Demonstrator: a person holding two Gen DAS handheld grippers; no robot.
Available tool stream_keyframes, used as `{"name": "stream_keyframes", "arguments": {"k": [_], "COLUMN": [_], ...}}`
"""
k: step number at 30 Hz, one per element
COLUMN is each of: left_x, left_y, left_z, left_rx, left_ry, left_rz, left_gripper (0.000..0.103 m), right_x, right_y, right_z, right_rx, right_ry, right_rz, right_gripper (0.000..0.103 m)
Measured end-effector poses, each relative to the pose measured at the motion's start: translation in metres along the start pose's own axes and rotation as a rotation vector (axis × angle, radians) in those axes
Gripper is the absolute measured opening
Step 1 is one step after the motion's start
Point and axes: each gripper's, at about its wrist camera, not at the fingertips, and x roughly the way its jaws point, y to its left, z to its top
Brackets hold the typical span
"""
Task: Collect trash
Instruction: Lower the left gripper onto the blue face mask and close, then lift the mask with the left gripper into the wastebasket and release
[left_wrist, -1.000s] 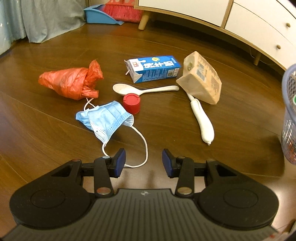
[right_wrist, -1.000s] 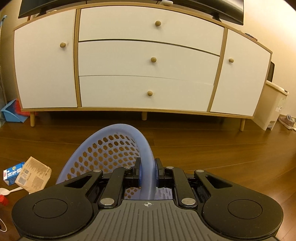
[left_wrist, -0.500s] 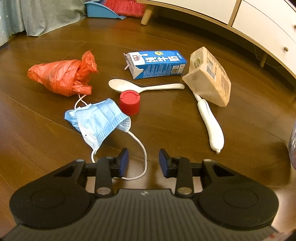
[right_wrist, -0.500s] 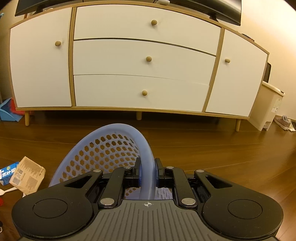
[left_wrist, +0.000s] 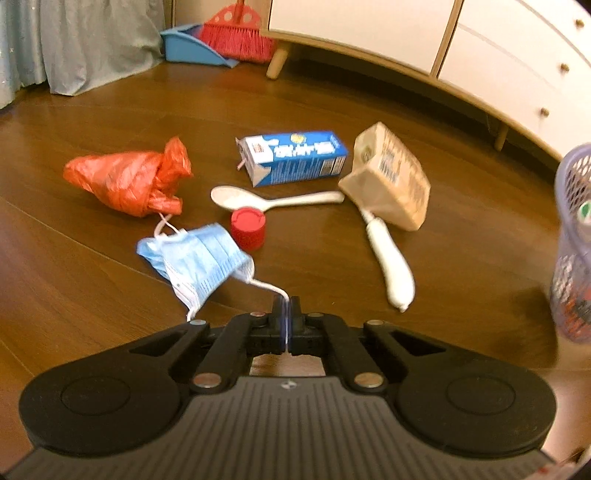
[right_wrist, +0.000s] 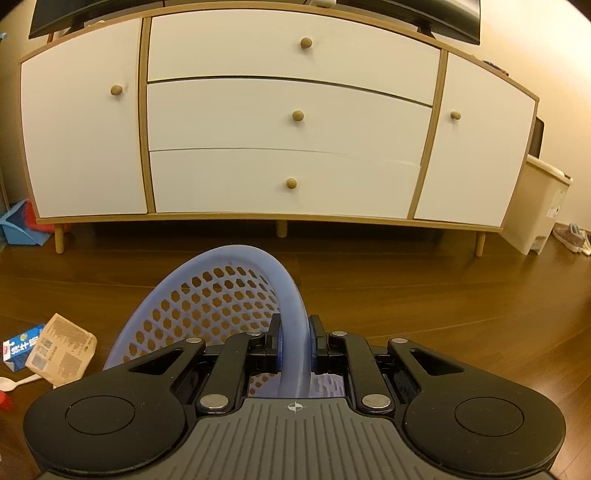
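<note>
My left gripper is shut on the white ear loop of a blue face mask, which trails on the wooden floor just ahead of it. Beyond lie a red bottle cap, a crumpled orange plastic bag, a white spoon, a blue milk carton, a tan paper package and a white knife handle. My right gripper is shut on the rim of a lilac mesh trash basket; the same basket shows at the right edge of the left wrist view.
A white sideboard on wooden legs runs along the back. A blue dustpan with a red broom stands near a grey curtain. A beige bin and shoes sit at the far right.
The left gripper went from open to shut on the mask's ear loop and pulled back, dragging the mask. The right gripper stays clamped on the basket rim, drifting slightly.
</note>
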Motion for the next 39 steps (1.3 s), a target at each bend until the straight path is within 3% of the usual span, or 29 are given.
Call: {"name": "stream_keyframes", "arguments": {"k": [18,31,39], "left_x": [-0.095,-0.144,-0.160], "left_y": [-0.041,-0.122,-0.182], "left_z": [0.041,0.081,0.102], "left_rx": [0.063,0.186,0.255], "left_ry": [-0.115,-0.200,-0.246], "left_rz": [-0.072,-0.262,-0.421], "left_gripper": [0.000,0.000,0.000], "right_x": [0.000,0.001,0.001], "right_y": [-0.011,-0.014,-0.018], "right_z": [0.001,0.002,0.002], "right_rx": [0.027,0.016,0.033], "right_ry": [0.016,0.024,0.030], "right_rz": [0.038,0.052,0.051], "right_gripper": [0.010,0.010,0.010]}}
